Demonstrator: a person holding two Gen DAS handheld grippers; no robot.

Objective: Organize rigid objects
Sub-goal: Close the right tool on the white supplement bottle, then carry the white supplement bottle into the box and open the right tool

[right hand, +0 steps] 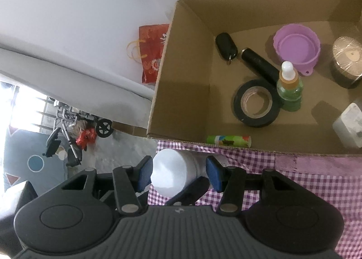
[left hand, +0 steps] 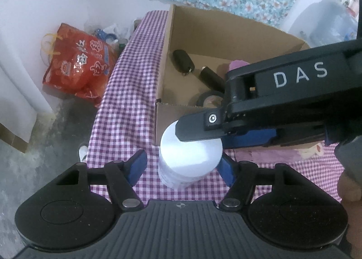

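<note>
White jar (left hand: 190,157) looks smooth plastic with a matt lid, sitting on woven purple-checked cloth (left hand: 126,91) beside a raw matt cardboard box (right hand: 187,60). In the box – glossy black tape roll (right hand: 256,103) with a paper core, soft-sheen lilac bowl (right hand: 296,48), matt black cylinder (right hand: 260,64), clear shiny dropper bottle (right hand: 289,87). Both grippers (left hand: 181,168) (right hand: 178,173) are matt black plastic with ribbed housings, blue rubbery pads (right hand: 144,173), bright metal pivot pins – red bag (left hand: 79,64) is crinkly, glossy.

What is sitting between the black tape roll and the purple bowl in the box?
A small green dropper bottle stands upright between the tape roll and the purple bowl, as the right wrist view shows.
</note>
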